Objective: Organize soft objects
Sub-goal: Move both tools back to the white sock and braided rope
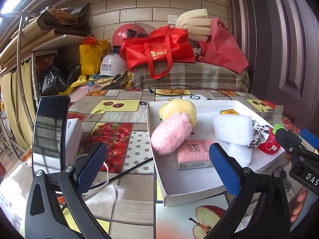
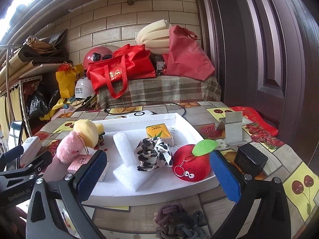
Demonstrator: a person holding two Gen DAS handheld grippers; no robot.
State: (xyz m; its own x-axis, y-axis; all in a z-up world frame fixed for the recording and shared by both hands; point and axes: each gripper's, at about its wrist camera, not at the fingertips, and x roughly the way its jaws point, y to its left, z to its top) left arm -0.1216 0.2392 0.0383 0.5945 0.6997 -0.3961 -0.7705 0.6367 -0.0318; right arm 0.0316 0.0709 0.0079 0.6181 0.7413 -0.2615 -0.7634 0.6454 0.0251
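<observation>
A white tray (image 2: pixel 185 119) sat on the fruit-patterned table (image 2: pixel 219 205), holding seven soft things: one fluffy pink plush (image 2: pixel 68 149) leaning on one yellow sponge (image 2: pixel 85 132), one pink tissue pack (image 1: pixel 194 153), one yellow tissue pack (image 2: pixel 159 133), one white foam piece (image 2: pixel 124 153), one crumpled black-and-white cloth (image 2: pixel 154 155) and one red apple plush (image 2: pixel 190 163) with a green leaf. One knotted grey-mauve yarn bundle (image 2: pixel 175 221) lay on the table just outside the tray's near rim. The left gripper (image 1: pixel 159 169) and the right gripper (image 2: pixel 159 177) both hung spread wide, holding nothing.
</observation>
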